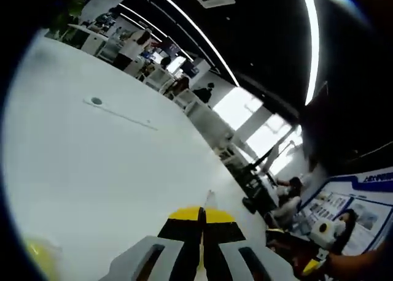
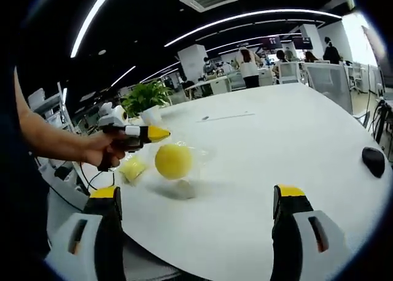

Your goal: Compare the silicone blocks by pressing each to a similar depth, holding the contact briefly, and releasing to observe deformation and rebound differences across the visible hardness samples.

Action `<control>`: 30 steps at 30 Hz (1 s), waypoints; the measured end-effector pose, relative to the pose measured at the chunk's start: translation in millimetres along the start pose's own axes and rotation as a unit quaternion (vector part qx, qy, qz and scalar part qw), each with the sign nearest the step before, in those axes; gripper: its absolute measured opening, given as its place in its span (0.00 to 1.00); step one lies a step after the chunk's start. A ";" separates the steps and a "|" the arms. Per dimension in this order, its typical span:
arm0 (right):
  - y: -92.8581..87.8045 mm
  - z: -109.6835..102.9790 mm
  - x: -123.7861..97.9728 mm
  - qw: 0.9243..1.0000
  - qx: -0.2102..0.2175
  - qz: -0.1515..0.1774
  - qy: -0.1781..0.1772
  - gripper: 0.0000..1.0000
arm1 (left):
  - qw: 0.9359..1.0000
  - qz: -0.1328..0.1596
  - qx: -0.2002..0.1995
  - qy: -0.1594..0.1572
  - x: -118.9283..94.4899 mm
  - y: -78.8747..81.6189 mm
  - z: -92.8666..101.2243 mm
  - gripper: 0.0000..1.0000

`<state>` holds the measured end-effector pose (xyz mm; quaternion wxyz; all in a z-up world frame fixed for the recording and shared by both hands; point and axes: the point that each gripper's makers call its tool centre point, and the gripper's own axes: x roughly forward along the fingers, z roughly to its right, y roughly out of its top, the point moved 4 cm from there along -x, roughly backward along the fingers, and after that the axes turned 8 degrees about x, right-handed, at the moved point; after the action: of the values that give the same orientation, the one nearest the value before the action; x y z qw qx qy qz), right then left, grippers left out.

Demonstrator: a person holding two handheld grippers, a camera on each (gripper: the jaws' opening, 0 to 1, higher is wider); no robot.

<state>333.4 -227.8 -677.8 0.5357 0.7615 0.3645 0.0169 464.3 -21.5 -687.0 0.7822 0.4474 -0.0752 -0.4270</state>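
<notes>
Resting on white table (image 2: 258,146): yellow ball (image 2: 173,161), yellow-green block (image 2: 132,168). Left gripper (image 2: 153,134) jaws closed, just beside ball. Right gripper (image 2: 199,198) jaws wide apart, empty.

An open-plan office: rows of workstations (image 2: 270,72) with seated staff at upper right, ceiling strip lights (image 2: 258,17), and a white desk (image 2: 276,140) in the foreground.

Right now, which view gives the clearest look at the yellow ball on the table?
The right gripper view: the yellow ball sits whole and unobstructed on the white table, just below the left gripper. The left gripper view catches at most a blurred yellow patch at its lower left edge; I cannot tell whether that is the ball.
</notes>
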 end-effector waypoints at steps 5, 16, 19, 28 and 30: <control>3.1 1.8 2.1 1.000 -0.008 0.005 -0.003 0.96 | 1.000 -0.007 0.016 0.011 2.0 -5.7 -9.3 0.00; -9.0 -2.8 7.9 0.998 -0.054 -0.028 -0.006 0.96 | 0.996 -0.050 0.019 0.065 13.5 -27.7 -38.9 0.00; -8.6 -5.8 8.2 0.998 -0.060 -0.022 -0.006 0.96 | 0.996 -0.054 0.023 0.074 15.7 -29.2 -43.4 0.00; -16.6 -13.5 12.7 0.996 -0.088 -0.032 -0.002 0.96 | 0.987 -0.093 0.074 0.110 16.9 -39.9 -56.4 0.00; -16.9 -13.8 13.0 0.996 -0.083 -0.034 -0.003 0.96 | 0.978 -0.121 0.110 0.127 16.5 -46.9 -61.2 0.00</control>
<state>328.2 -206.5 -690.7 0.5987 0.7016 0.3856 0.0269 477.0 -5.7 -763.2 0.6738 0.5873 0.0325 -0.4473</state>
